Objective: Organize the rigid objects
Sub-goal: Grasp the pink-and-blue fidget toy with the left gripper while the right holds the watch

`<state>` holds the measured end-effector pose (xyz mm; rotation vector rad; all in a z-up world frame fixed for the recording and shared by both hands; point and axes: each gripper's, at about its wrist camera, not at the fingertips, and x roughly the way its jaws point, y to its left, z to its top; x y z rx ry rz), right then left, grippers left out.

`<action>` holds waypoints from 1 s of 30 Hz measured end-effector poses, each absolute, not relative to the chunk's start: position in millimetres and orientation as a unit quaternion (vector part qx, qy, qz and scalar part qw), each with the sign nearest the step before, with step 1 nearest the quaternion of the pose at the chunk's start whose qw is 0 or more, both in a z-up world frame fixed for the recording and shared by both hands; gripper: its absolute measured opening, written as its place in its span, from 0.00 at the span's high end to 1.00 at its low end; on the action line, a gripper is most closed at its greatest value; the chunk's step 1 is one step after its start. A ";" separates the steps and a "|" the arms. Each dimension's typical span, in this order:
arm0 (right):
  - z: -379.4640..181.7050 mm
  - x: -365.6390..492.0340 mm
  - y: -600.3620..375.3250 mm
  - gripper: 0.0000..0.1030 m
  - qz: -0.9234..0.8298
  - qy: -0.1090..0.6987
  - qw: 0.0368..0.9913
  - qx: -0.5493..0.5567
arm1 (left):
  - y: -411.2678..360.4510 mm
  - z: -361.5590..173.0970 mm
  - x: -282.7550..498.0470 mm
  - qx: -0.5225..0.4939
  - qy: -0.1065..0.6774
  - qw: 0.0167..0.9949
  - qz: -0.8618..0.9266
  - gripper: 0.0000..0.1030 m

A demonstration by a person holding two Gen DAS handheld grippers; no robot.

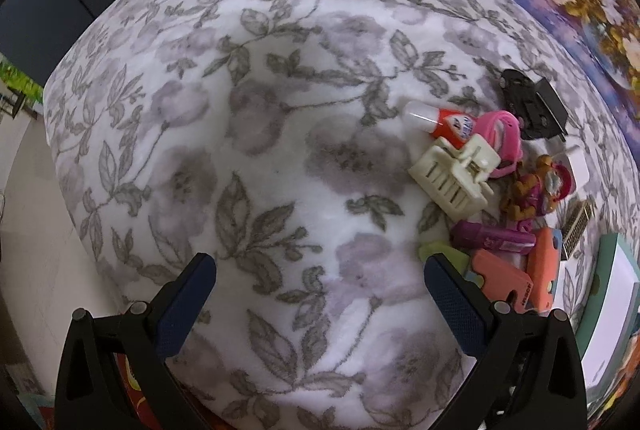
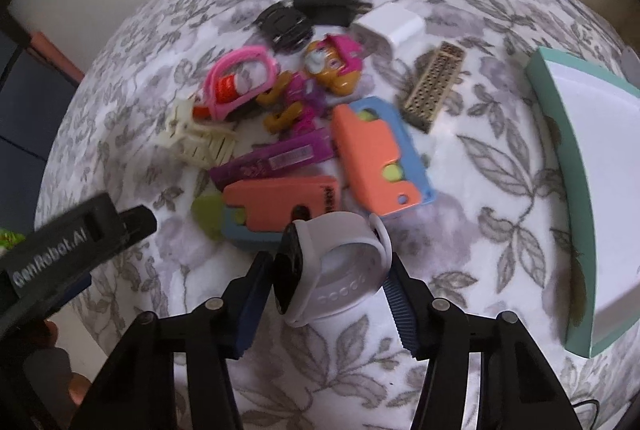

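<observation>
Right hand-held gripper (image 2: 326,284) clamped on a white watch (image 2: 340,266), pads pressing the dark face on one side and the looped strap on the other; no earlier view given. Watch lifted just above the floral cloth (image 2: 460,250), long axis running across the jaws, face turned toward the left pad. Just beyond it, a pile: two orange cutters (image 2: 372,153), purple tube (image 2: 276,159), cream hair clip (image 2: 200,141), pink band (image 2: 240,77), toy figure (image 2: 332,69), black and white chargers, perforated metal bar (image 2: 434,85). Teal box (image 2: 568,189) at the right edge, well apart from the watch. Left hand-held gripper (image 1: 320,304) spread wide over bare cloth, nothing between its pads, pile to its right.
</observation>
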<state>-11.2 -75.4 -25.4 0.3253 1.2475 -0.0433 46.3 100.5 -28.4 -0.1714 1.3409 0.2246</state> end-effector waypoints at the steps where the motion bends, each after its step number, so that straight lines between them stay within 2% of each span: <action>1: -23.6 -11.8 -79.1 0.43 -0.022 0.578 0.800 0.156 | 96.2 -27.6 46.3 -0.076 0.619 0.775 0.098 0.00; 17: -0.7 -22.5 -148.3 0.43 -0.101 0.535 0.811 0.212 | 36.6 -30.1 38.9 -0.062 0.617 0.784 -0.021 0.00; 30: 3.5 -32.1 -169.9 0.43 -0.117 0.525 0.808 0.241 | -11.2 -37.9 41.6 0.046 0.599 0.797 -0.065 0.00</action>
